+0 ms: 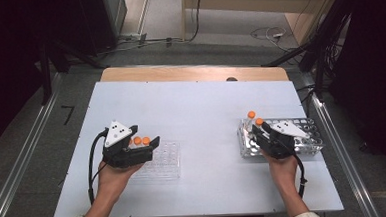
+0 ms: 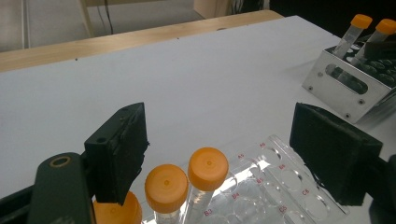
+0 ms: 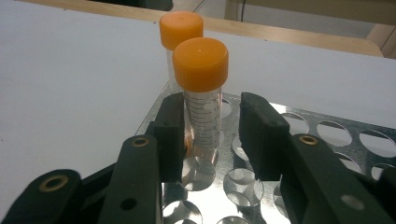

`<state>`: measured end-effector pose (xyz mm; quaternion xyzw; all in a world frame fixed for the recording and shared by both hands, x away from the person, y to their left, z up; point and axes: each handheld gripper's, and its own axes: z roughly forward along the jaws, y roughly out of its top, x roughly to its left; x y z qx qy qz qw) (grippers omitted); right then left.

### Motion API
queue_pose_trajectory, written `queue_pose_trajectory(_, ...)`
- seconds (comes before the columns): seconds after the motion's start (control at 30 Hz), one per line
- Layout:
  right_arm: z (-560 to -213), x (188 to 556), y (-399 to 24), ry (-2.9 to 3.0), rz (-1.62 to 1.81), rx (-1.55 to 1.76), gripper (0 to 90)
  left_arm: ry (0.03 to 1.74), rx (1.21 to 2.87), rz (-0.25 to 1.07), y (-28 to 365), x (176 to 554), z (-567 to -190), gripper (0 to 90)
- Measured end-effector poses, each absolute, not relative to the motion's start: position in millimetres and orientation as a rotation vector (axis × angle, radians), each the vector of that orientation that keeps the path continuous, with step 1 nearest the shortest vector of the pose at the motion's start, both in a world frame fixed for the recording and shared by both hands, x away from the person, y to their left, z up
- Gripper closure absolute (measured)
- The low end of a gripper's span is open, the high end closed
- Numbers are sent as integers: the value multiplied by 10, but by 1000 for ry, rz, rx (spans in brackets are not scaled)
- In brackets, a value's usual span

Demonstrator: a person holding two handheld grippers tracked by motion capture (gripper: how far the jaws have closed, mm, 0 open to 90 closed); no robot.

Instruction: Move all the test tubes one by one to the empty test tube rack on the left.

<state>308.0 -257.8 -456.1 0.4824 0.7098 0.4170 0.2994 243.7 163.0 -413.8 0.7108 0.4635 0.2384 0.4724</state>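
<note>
Subject: the nearer orange-capped centrifuge tube (image 3: pixel 201 100), standing in a hole at the corner of the metal tube rack (image 1: pixel 310 147) on the right side of the desk (image 1: pixel 196 108). A second capped tube (image 3: pixel 180 32) stands directly behind it in the same rack.

Right tool (image 3: pixel 210 135): jaws bracket the nearer tube's clear barrel below the cap. One pad lies against the barrel or very near it; the other stands clearly apart. No clamped grip is established; the tool reads as unclenched around the tube.

Left tool (image 2: pixel 224 149): jaws spread wide and empty, hovering over three capped tubes (image 2: pixel 208 170) seated in a clear plastic well rack (image 1: pixel 159 163) on the left side of the desk.

Handling, judged: the tube is light, rigid thin-walled plastic with a smooth, round, slippery barrel. It would roll or pivot between flat pads if pinched off-centre, and tip against the hole's rim if pulled at an angle. It is unlikely to shatter, though hard squeezing could flex the wall. Whether it holds liquid cannot be determined.

Recommended hold: on the graduated barrel just under the cap, pads square across its width, so the wider cap acts as a stop against slipping downward.

Orientation: long axis vertical or very near it, cap up, lower end down in the rack hole. Extraction should run straight along that axis.
</note>
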Motion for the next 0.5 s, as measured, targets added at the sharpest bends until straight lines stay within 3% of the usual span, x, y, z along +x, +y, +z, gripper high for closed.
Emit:
queue_pose_trajectory(0.27, -4594, 3094, -2549, 1902, 1083, 1259, 703, 1136, 1741, 573, 1622, 2440, -4149, 201)
queue_pose_trajectory(0.5, -4597, 3102, -2558, 1900, 1085, 1257, 717, 1137, 1742, 570, 1621, 2439, -4150, 202)
